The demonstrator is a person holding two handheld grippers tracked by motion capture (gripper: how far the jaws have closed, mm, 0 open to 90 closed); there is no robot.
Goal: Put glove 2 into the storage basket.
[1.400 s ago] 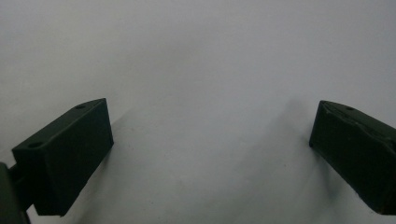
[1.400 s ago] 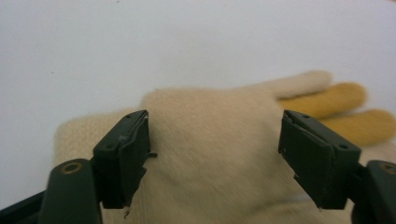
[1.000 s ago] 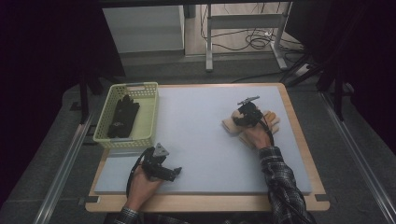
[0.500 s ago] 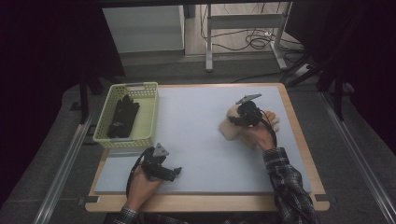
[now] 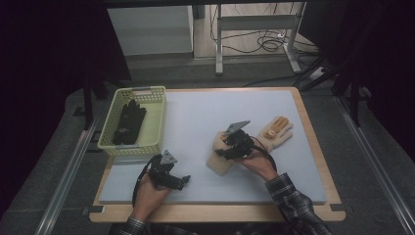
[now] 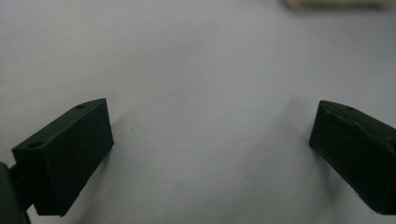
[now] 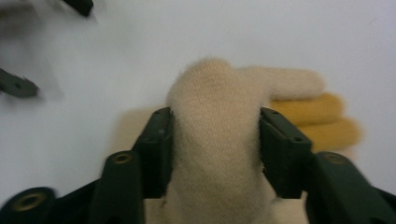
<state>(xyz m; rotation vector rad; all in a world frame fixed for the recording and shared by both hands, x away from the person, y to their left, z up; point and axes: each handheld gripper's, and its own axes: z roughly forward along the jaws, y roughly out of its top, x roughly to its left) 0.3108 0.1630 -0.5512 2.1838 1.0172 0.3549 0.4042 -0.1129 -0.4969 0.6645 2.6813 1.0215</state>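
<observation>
The right gripper (image 7: 212, 149) pinches a cream glove (image 7: 215, 140) between its fingers, which have just widened, over the tabletop (image 5: 195, 117). The left gripper (image 6: 210, 140) rests with fingers wide, empty.

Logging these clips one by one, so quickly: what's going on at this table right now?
A person works at a table with a gripper in each hand. The right gripper is clamped on a bunched fold of a beige knit glove with yellow-orange fingertips, which lies on the pale mat right of centre. The left gripper rests open near the front edge with nothing between its jaws. A pale yellow-green basket at the table's left rear already holds black gloves.
</observation>
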